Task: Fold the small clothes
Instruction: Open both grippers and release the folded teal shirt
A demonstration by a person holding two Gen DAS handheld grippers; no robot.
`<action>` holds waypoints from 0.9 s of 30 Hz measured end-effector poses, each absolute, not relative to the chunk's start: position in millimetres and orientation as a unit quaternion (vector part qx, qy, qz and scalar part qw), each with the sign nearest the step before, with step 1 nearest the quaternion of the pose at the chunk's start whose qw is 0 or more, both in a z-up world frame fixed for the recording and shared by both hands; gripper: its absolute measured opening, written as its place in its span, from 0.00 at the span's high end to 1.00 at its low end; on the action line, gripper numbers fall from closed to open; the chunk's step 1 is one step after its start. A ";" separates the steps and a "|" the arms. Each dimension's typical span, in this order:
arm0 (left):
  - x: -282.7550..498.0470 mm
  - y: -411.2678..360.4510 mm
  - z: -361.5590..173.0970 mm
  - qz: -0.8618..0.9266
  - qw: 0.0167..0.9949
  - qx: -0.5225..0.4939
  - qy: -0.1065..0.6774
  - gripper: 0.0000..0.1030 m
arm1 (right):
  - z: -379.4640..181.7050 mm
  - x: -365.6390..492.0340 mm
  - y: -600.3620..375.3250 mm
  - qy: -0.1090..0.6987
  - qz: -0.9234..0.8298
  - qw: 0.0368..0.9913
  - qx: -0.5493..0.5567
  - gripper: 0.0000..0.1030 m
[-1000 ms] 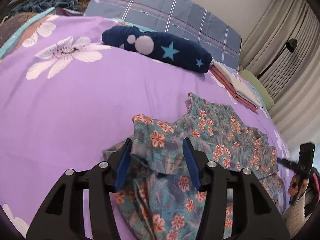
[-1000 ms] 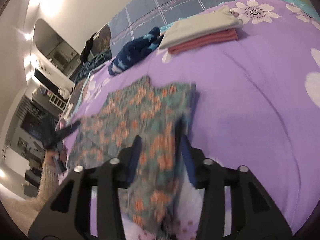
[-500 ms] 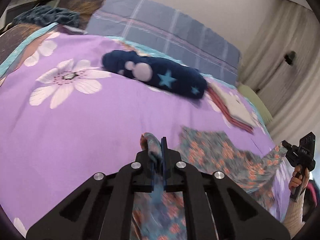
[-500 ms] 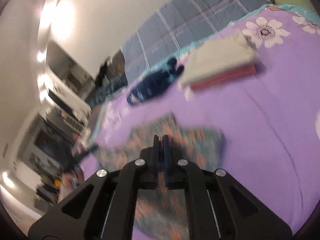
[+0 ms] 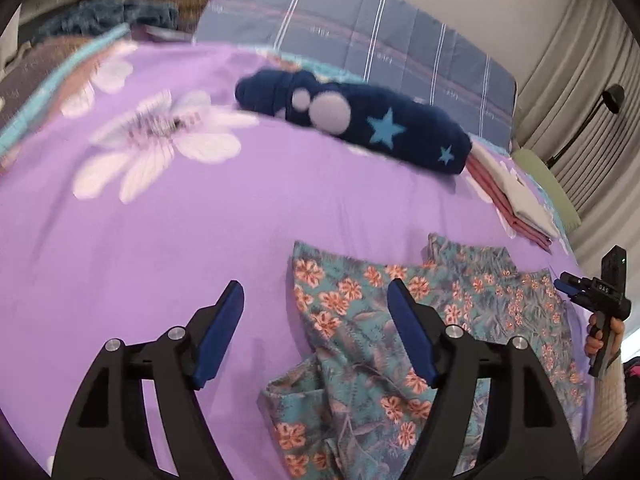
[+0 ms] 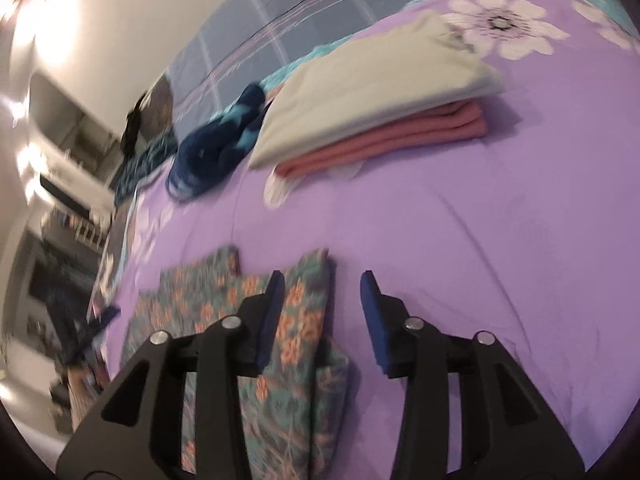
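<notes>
Teal cotton garment with orange flowers (image 5: 360, 344) lies partly folded and creased on the purple flowered bedsheet (image 5: 160, 240); left gripper (image 5: 316, 332) and right gripper (image 6: 322, 312) have just been opening, both spread above the garment, pads pressing nothing.

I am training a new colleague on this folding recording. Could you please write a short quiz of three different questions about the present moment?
1. True or false: the left gripper pinches the floral garment.
2. What lies on top of the pink folded cloth? A) grey folded cloth B) navy star garment
3. Fill in: the bedspread is ____ with white flowers.

Key: 1 false, both grippers (right gripper) are open, jaws having just opened; 2 A; 3 purple.
</notes>
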State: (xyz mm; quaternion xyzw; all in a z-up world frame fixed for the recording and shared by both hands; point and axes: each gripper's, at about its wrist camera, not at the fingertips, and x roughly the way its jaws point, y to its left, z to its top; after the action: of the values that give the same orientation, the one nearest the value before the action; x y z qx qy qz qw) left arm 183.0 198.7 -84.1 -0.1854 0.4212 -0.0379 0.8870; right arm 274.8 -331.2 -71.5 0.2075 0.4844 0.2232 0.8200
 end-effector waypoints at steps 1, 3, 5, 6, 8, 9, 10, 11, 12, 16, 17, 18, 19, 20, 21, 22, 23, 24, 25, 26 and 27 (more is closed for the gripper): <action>188.6 198.7 -90.5 -0.046 0.881 -0.195 0.429 0.28 | -71.7 274.8 -324.8 0.489 0.232 0.815 0.205 0.47; 200.0 199.3 -104.8 -0.049 0.868 -0.210 0.446 0.28 | -75.7 283.0 -315.2 0.501 0.247 0.805 0.201 0.46; 206.8 197.6 -109.0 -0.050 0.872 -0.207 0.440 0.30 | -80.7 290.2 -306.4 0.510 0.242 0.803 0.191 0.46; 209.6 195.9 -107.3 -0.065 0.874 -0.208 0.435 0.52 | -81.8 292.0 -301.5 0.511 0.235 0.808 0.176 0.51; 211.2 194.0 -105.0 -0.094 0.865 -0.229 0.437 0.97 | -79.1 293.1 -294.4 0.505 0.228 0.818 0.154 0.87; 207.3 189.4 -97.7 -0.094 0.872 -0.218 0.428 0.98 | -75.2 292.1 -292.7 0.501 0.239 0.817 0.158 0.95; 202.3 184.3 -89.8 -0.099 0.881 -0.200 0.417 0.98 | -66.6 287.4 -294.2 0.482 0.251 0.823 0.167 0.95; 195.7 179.5 -80.5 -0.108 0.889 -0.185 0.404 0.98 | -59.3 284.5 -296.5 0.468 0.259 0.828 0.170 0.95; 185.6 175.3 -67.1 -0.117 0.898 -0.175 0.387 0.98 | -46.3 278.7 -299.3 0.443 0.274 0.835 0.175 0.95; 172.9 172.0 -34.9 -0.117 0.920 -0.147 0.344 0.98 | -13.0 276.4 -305.8 0.383 0.281 0.860 0.187 0.95; 177.1 172.4 -33.7 -0.110 0.922 -0.141 0.344 0.97 | -11.6 282.2 -306.3 0.378 0.269 0.866 0.188 0.95; 184.5 173.1 -38.1 -0.095 0.923 -0.132 0.350 0.97 | -14.2 289.2 -304.4 0.381 0.256 0.868 0.189 0.95; 192.4 173.9 -45.3 -0.081 0.920 -0.127 0.363 0.95 | -23.1 301.6 -299.8 0.397 0.241 0.867 0.182 0.93; 198.3 175.5 -54.5 -0.067 0.916 -0.124 0.376 0.92 | -30.5 307.6 -298.6 0.410 0.232 0.864 0.175 0.91; 204.1 178.6 -68.4 -0.048 0.909 -0.125 0.394 0.81 | -45.4 316.7 -297.1 0.435 0.206 0.860 0.167 0.88; 204.5 182.7 -76.1 -0.037 0.905 -0.132 0.403 0.62 | -57.6 320.8 -299.8 0.454 0.188 0.855 0.167 0.87; 201.6 187.1 -80.8 -0.029 0.901 -0.142 0.408 0.55 | -68.6 320.0 -303.5 0.468 0.181 0.847 0.176 0.87; 193.3 193.1 -84.1 -0.025 0.900 -0.160 0.405 0.53 | -76.6 315.2 -307.9 0.476 0.181 0.840 0.188 0.86; 185.9 195.4 -83.8 -0.030 0.900 -0.167 0.402 0.52 | -80.0 307.9 -312.0 0.476 0.181 0.839 0.192 0.83; 174.5 195.3 -81.3 -0.033 0.901 -0.165 0.399 0.52 | -80.4 299.0 -317.8 0.474 0.182 0.840 0.190 0.81; 162.0 194.0 -77.0 -0.035 0.905 -0.159 0.394 0.52 | -80.0 285.1 -325.8 0.470 0.183 0.843 0.188 0.77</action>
State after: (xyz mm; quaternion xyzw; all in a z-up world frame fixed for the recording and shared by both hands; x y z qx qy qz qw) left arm 162.0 194.0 -77.0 -0.1588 0.3937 -0.0346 0.9048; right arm 285.1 -325.8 -80.0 0.1877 0.4702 0.1827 0.8428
